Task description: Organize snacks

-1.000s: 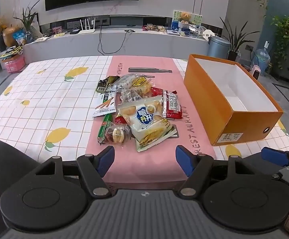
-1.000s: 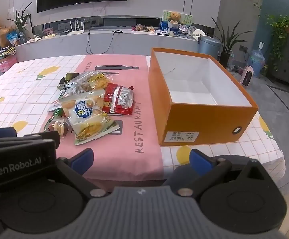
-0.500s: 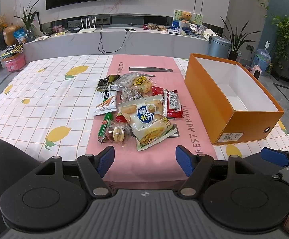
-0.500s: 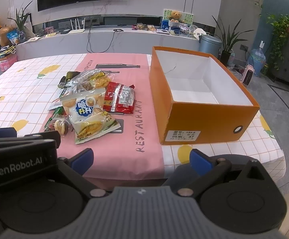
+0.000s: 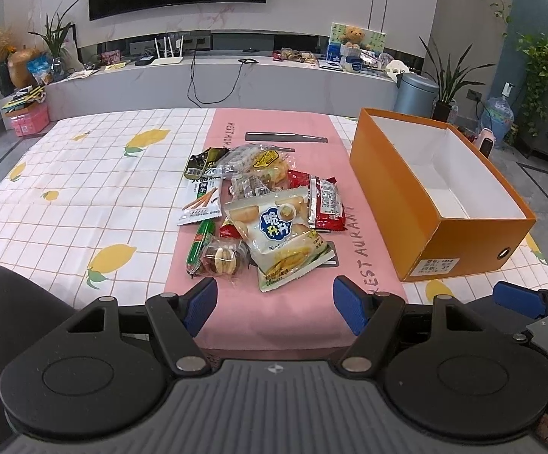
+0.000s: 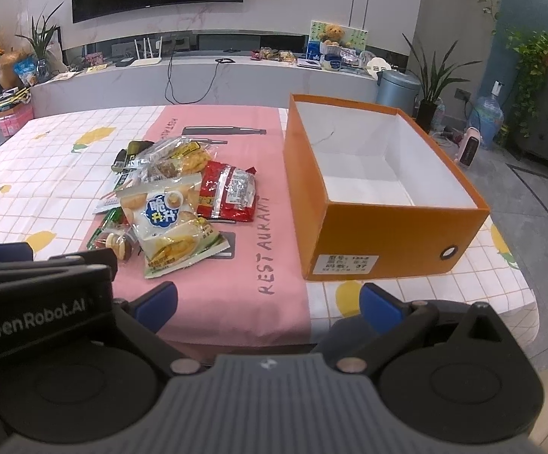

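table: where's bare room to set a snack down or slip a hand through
Free: the checked cloth left of the snack pile, the pink strip between pile and orange box, and the box's bare white floor. Crowded: the pile itself, packets overlapping.

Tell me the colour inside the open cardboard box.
White inside the orange-walled cardboard box; clearest in the right wrist view.

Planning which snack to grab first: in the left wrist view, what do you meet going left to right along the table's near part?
green stick pack → round cookie pack → white chip bag → orange box
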Demonstrator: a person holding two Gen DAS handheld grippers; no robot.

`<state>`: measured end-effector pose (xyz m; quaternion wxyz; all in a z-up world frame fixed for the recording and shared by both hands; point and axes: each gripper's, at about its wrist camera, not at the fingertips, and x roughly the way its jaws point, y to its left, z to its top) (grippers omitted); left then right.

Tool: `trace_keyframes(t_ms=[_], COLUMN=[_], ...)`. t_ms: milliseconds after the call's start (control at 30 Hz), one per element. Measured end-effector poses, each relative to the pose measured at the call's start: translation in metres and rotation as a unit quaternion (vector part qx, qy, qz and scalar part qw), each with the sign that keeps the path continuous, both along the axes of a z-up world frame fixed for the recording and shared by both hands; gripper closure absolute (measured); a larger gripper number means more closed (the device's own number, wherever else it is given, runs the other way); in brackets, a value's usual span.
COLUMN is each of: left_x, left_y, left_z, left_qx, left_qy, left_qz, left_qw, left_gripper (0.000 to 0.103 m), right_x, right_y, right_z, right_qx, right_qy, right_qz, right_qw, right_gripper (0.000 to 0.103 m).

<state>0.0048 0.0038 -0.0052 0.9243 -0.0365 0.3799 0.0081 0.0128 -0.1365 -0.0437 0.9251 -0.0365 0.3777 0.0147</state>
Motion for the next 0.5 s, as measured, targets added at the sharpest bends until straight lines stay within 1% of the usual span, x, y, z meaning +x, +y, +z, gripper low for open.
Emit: trace_keyframes(t_ms=[200, 500], left_x=[0.0024, 0.0034], left_y=[0.0007, 0.0004], left_z=[-0.0014, -0.0047], left_qx=[-0.001, 0.001], left_qy=[0.003, 0.008], left_qz=[-0.003, -0.002], left_qw=[1.0000, 1.0000], left_gripper=[0.021, 0.021], right_x=[0.0003, 0.0023], right_y=[0.0036, 0.0058], right_z=[-0.0028, -0.0058], right_qx=[0.009, 0.008], right_qy=[0.005, 0.009], right_qz=[0.007, 0.005], right_qw=[1.000, 1.000], right_gripper=[0.003, 0.003])
